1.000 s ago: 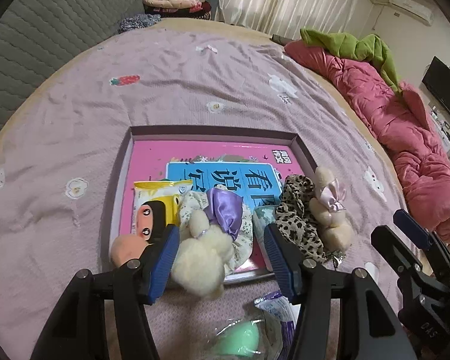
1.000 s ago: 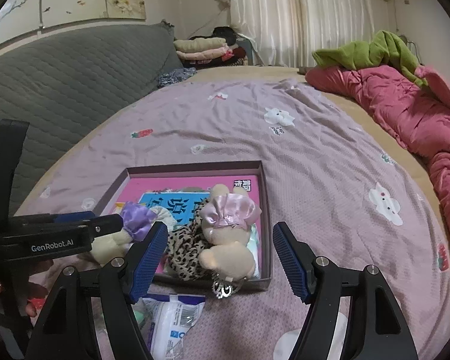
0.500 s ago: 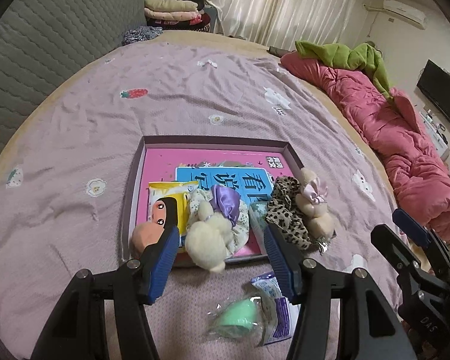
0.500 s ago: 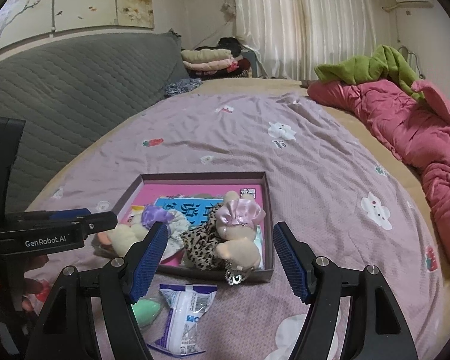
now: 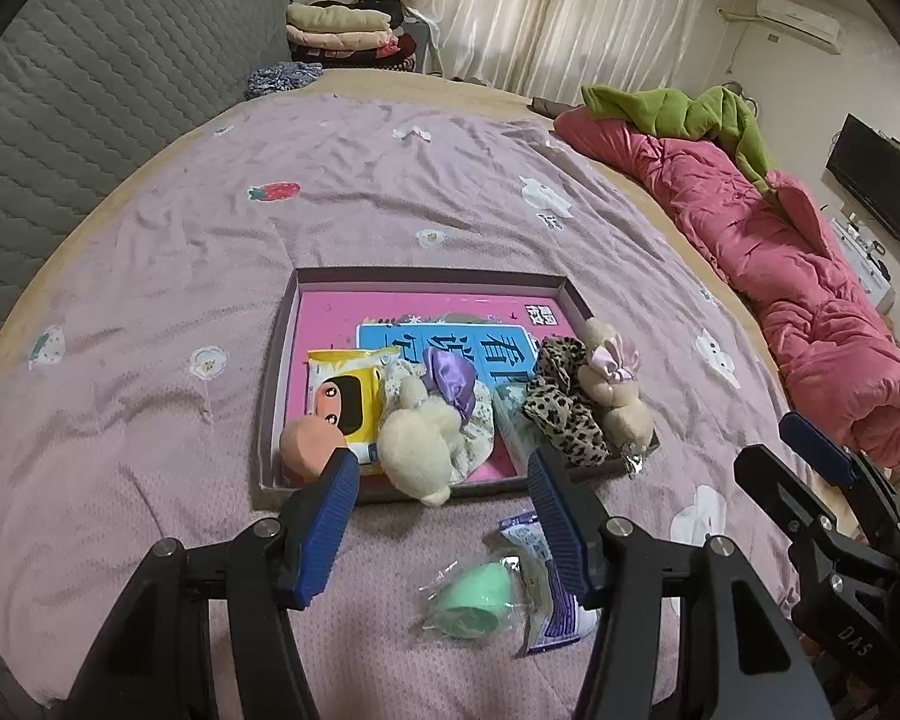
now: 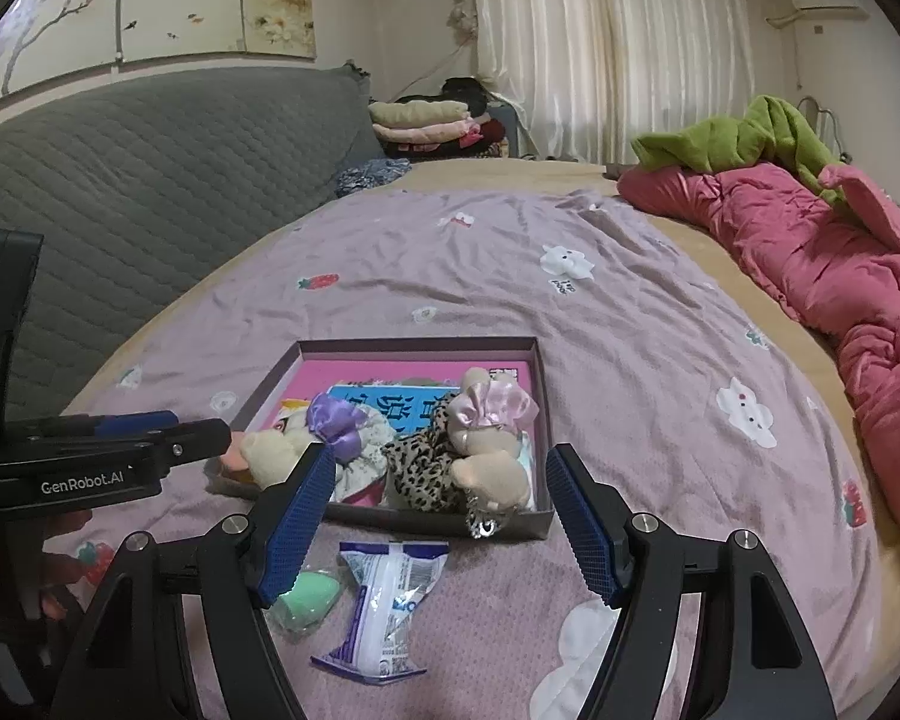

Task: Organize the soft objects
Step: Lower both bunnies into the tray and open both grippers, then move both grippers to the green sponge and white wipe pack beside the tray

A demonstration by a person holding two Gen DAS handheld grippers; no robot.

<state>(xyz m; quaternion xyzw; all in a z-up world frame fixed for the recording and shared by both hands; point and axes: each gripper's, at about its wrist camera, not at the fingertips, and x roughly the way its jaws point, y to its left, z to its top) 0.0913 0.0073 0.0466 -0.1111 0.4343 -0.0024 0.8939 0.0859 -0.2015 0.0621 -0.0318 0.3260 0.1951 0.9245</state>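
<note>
Both tongs gape wide, empty: left tongs, right tongs. Mint-green wrapped sponge lies on the bed below the left tongs. Shallow purple cardboard box of plush toys sits just beyond.

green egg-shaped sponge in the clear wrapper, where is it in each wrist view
Left wrist view: the green egg-shaped sponge in its clear wrapper lies low and centre, on the bedspread between the open left gripper's fingers.
Right wrist view: the sponge lies low and left, partly behind the open right gripper's left finger.
Shared landmark: the shallow purple cardboard tray, just beyond it.
</note>
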